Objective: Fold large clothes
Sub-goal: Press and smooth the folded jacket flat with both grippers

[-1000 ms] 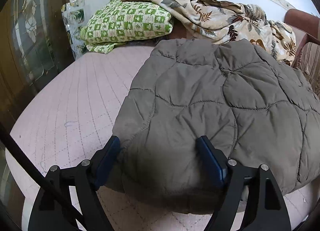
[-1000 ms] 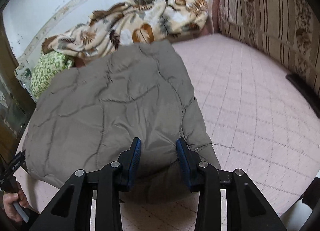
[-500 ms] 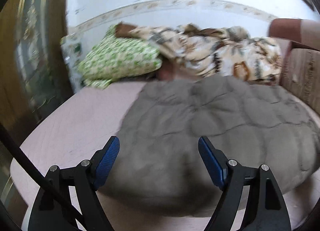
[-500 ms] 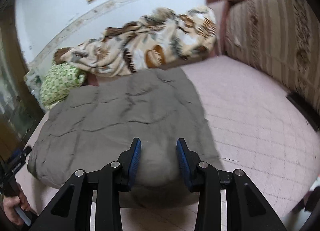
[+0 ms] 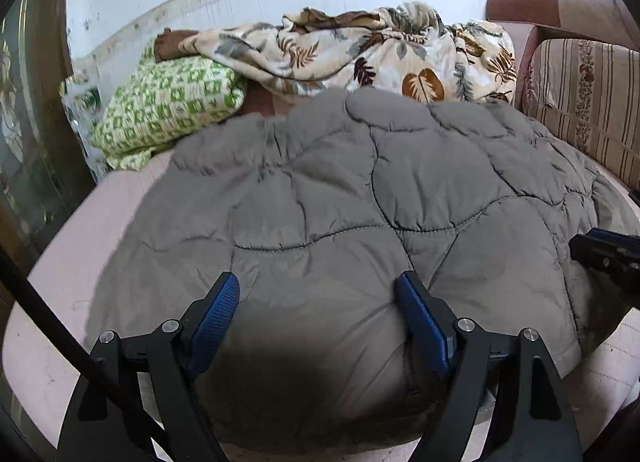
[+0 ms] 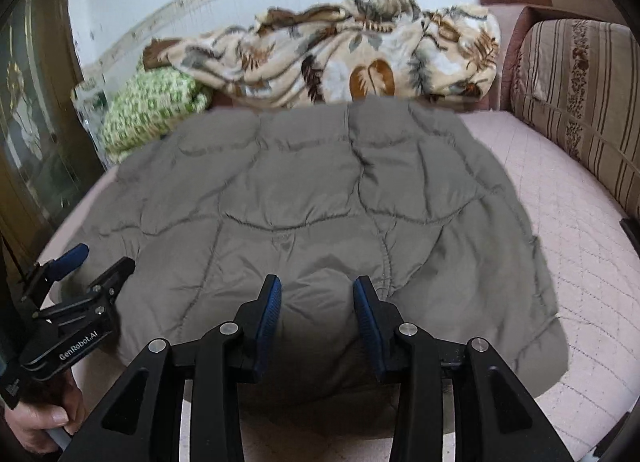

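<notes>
A grey quilted jacket (image 5: 360,190) lies folded into a thick pad on the pink bed (image 5: 100,222). My left gripper (image 5: 320,302) holds its near edge, jaws wide, with a puffy bulge of fabric pressed between the blue pads. In the right wrist view the jacket (image 6: 320,190) fills the middle, and my right gripper (image 6: 318,298) is shut on a narrower bunch of the same near edge, seams gathering at its right pad. The left gripper (image 6: 96,262) shows at the jacket's left side, a hand (image 6: 44,418) on its handle. The right gripper's tip (image 5: 600,250) shows at the left view's right edge.
A green checked pillow (image 5: 168,110) and a crumpled leaf-print blanket (image 5: 360,50) lie along the far wall. A striped sofa cushion (image 6: 580,102) borders the bed on the right, and a glass-fronted cabinet (image 5: 24,142) stands on the left. Bare pink mattress (image 6: 560,222) lies right of the jacket.
Both views have rolled and swung, so the jacket now lies squarer to the cameras and spreads wider past the fingers. The two grippers show nearer each other. Both grips are unchanged.
</notes>
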A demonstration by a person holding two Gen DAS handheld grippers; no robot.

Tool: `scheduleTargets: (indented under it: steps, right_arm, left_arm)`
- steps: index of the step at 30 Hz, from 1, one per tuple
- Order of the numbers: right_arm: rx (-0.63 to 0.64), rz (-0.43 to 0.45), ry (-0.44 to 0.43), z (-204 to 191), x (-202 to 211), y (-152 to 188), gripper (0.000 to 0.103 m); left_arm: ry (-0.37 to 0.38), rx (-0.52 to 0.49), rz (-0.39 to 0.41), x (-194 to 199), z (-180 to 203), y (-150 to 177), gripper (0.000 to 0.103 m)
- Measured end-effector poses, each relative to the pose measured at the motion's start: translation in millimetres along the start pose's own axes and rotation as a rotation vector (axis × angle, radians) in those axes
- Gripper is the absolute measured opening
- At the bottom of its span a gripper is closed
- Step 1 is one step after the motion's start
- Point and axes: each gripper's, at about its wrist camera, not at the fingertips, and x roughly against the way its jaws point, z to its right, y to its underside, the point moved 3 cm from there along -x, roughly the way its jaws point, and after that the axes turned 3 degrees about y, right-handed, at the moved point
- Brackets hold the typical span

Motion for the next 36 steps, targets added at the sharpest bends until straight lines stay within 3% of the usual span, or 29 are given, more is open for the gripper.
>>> scheduleTargets:
  steps: [11,32,36]
  right_arm:
    - [0.013,-0.049,0.017,2.7,-17.2,4.6,0.044]
    - [0.008,0.04,0.014,-12.2,25.5,11.6,0.051]
    - [0.043,0.021,0.01,-20.8,21.0,15.3,0.057]
  left_arm:
    - [-0.024,-0.036,0.001,-5.8,6.3,5.7,0.081]
    - [-0.005,-0.007,0.003,1.3,1.9,5.5,0.081]
    - [-0.005,-0.008,0.002,1.8,1.8,5.4,0.081]
